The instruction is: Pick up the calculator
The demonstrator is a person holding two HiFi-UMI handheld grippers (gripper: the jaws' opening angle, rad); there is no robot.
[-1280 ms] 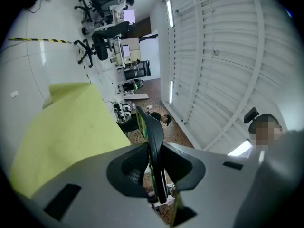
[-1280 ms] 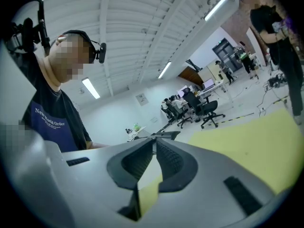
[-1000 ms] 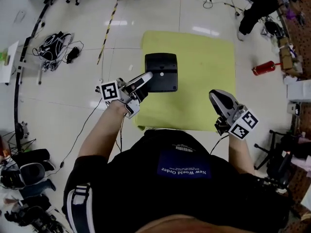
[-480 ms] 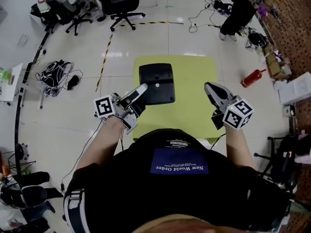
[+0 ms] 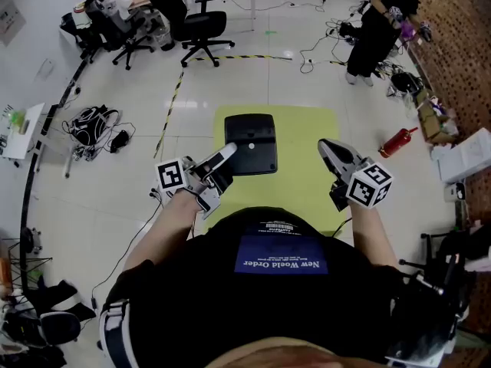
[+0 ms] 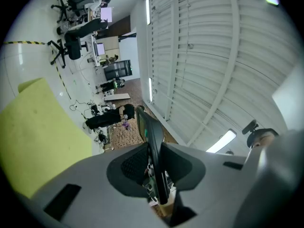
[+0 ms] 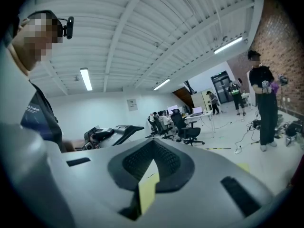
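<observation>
Black calculator (image 5: 250,144) is lifted clear of the yellow mat (image 5: 307,176), pinched at its near left corner by the left gripper (image 5: 228,154), whose jaws are partly closed and clamp the thin body edge-on from both sides; the right gripper (image 5: 324,146) hovers apart at its right, jaws drawn together on nothing

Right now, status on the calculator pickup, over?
Left gripper jaws clamped on calculator edge. It hangs clear above yellow mat. Right gripper shut, empty. Nothing in the way.
</observation>
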